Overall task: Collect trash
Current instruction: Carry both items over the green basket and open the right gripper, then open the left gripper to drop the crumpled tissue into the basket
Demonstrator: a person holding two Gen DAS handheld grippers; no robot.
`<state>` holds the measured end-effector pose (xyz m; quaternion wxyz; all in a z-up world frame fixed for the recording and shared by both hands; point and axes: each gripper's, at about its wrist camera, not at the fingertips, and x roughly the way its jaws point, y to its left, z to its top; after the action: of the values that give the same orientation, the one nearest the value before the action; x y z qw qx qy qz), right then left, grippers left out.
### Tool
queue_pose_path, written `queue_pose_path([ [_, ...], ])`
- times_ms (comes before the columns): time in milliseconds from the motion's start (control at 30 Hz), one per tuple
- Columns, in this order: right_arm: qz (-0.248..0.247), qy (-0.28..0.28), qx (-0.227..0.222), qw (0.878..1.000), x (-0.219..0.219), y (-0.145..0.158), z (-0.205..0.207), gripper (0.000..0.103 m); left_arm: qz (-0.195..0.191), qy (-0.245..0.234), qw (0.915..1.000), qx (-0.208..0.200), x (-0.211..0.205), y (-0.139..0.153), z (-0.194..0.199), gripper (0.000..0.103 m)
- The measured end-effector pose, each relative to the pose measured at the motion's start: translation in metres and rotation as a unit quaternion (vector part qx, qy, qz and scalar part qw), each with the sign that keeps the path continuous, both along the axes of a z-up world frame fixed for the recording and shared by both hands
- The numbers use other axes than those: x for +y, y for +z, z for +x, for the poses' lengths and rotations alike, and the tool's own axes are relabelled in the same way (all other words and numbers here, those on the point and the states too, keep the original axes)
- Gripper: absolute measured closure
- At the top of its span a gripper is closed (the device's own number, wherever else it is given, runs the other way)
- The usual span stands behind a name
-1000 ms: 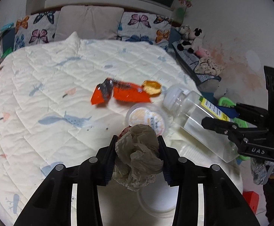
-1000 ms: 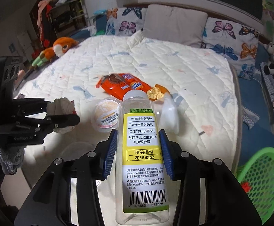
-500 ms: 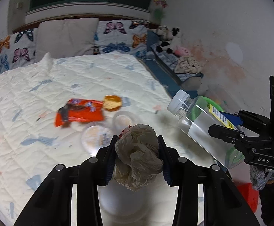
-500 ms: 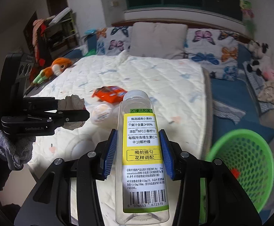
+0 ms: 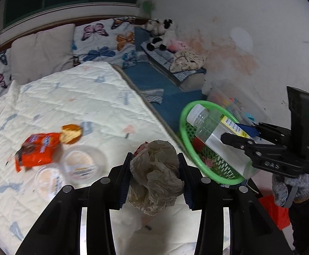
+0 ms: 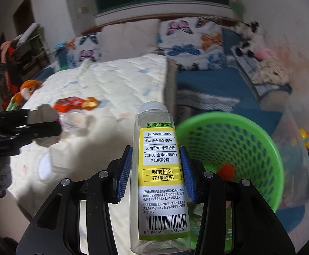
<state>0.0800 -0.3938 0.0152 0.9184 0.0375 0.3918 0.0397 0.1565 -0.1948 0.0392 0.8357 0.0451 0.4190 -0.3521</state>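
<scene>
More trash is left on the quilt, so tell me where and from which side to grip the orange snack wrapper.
Grip the orange crinkled snack wrapper at its raised, torn dark end, nearest the quilt's foot. Come from above with the tongs across its narrow width: it lies flat on the white quilt, so only a puckered part gives purchase. Keep off the golden round wrapper touching its far end.

Butterfly pillows [image 5: 110, 40] at the bedhead; plush toys [image 5: 159, 33] beside the wall.
</scene>
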Motion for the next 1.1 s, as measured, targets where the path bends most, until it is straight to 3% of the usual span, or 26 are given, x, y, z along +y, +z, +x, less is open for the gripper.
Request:
queue_pose_path([
  [433,-0.024,-0.101,0.019,0.994,-0.079,-0.037,0.007,0.056,0.020,-0.048,0.9986,-0.003,-0.069,-0.002,-0.006,0.063],
  [967,-0.006,-0.132,-0.021,0.991,-0.108,-0.018,-0.038,0.046,0.047,-0.093,0.9945,0.005,-0.146,-0.024,-0.016,0.061],
  [1100,-0.005,-0.134,-0.024,0.991,-0.110,-0.017,-0.047,0.044,0.052,-0.097,0.9939,0.010,-0.160,-0.033,-0.018,0.056],
])
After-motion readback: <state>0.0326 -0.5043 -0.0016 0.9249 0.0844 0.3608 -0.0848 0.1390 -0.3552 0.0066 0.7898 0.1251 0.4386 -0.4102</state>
